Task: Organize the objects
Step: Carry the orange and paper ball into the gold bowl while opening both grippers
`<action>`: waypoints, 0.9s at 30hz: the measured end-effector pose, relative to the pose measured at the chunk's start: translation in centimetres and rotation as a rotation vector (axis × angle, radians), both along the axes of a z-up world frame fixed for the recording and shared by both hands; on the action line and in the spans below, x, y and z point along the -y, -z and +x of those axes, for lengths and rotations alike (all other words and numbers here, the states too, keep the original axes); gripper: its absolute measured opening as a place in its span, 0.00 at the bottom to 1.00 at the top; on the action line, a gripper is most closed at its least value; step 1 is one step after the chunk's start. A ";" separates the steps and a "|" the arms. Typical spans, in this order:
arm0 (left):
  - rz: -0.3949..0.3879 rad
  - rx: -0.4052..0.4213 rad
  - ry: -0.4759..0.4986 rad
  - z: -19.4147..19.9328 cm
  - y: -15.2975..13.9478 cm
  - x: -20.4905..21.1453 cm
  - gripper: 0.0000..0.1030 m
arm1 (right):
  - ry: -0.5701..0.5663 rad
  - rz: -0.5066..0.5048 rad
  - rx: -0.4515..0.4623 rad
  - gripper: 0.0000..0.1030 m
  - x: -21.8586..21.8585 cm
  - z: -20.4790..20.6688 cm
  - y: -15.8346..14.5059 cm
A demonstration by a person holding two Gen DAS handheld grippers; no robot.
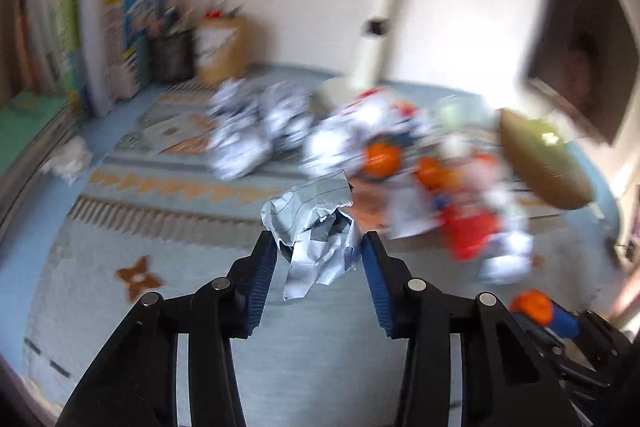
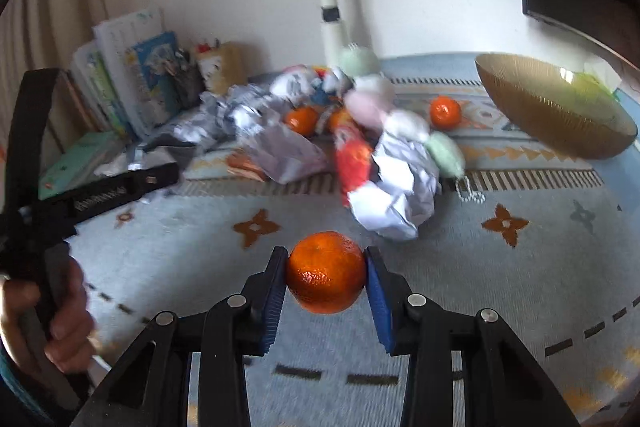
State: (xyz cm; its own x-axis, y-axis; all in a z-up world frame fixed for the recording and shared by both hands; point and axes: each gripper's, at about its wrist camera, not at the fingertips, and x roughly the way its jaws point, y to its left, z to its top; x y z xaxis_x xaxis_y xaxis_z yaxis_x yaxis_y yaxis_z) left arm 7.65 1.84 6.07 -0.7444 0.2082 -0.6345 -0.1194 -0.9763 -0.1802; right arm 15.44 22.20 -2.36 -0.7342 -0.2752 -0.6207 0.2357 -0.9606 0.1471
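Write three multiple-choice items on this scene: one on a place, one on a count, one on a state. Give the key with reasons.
1. Where does the amber glass bowl stand?
A. far right of the cloth
B. on the books
C. under the paper heap

2. How many mandarins lie loose on the cloth in the right wrist view?
A. none
B. three
C. seven

3. What does the left hand-held gripper hold?
A. nothing
B. a pen
C. crumpled paper

Key: 1 A, it sits at the cloth's right end. 2 B, three lie by the heap, besides the mandarin in the right hand-held gripper. 3 C, the paper sits between its pads.
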 end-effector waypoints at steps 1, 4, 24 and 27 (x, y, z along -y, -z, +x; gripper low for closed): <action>0.013 -0.021 0.031 0.3 -1.0 -1.1 0.40 | 0.016 -0.007 -0.033 0.36 -0.8 0.3 -1.3; 0.019 -0.126 0.174 0.0 -5.5 -6.6 0.40 | 0.125 -0.019 -0.135 0.36 -4.9 0.2 -5.6; 0.084 -0.031 0.433 -13.3 -4.9 -26.6 0.73 | 0.481 -0.014 -0.095 0.60 -23.1 -11.9 -8.0; 0.125 -0.060 0.419 -12.0 -6.5 -24.1 0.73 | 0.492 -0.009 -0.128 0.60 -23.1 -10.8 -8.8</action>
State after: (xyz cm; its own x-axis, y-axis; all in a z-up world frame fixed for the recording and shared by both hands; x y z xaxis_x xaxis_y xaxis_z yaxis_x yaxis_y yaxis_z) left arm -4.40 25.93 12.57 -0.6142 0.5719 -0.5437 -0.5140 -0.8128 -0.2742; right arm 4.66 45.29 6.40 -0.8481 0.1176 -0.5165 -0.2281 -0.9611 0.1557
